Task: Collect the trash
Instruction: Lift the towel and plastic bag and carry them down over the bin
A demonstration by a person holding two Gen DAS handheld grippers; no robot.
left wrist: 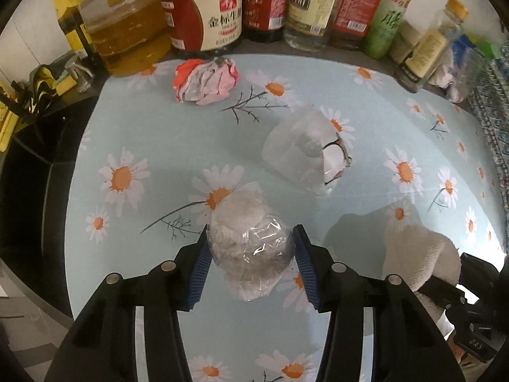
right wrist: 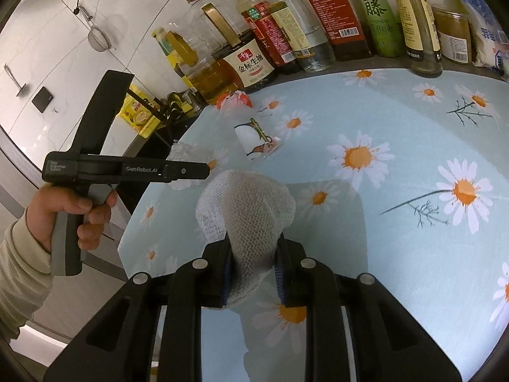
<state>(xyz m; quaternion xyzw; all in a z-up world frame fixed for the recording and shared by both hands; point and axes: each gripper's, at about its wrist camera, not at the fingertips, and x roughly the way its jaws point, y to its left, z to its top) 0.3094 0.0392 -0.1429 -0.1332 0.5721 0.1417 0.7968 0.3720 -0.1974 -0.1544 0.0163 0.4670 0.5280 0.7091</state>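
My left gripper [left wrist: 251,245] is shut on a ball of crumpled clear plastic wrap [left wrist: 248,242], held just above the daisy-print tablecloth [left wrist: 152,133]. My right gripper [right wrist: 253,254] is shut on a white knitted cloth [right wrist: 248,210], which also shows at the lower right of the left wrist view [left wrist: 413,251]. A crumpled red and pink paper wad [left wrist: 205,81] lies near the bottles; it also shows in the right wrist view [right wrist: 233,99]. A clear plastic cup with a printed label [left wrist: 305,149] lies on its side mid-table, also visible from the right wrist [right wrist: 257,140]. The left gripper body [right wrist: 127,170] is seen from the side.
A row of sauce and oil bottles [left wrist: 206,16] stands along the far edge of the table, also in the right wrist view [right wrist: 318,25]. A black counter with yellow packets [left wrist: 31,102] is at the left. A bag [right wrist: 486,25] stands at the far right.
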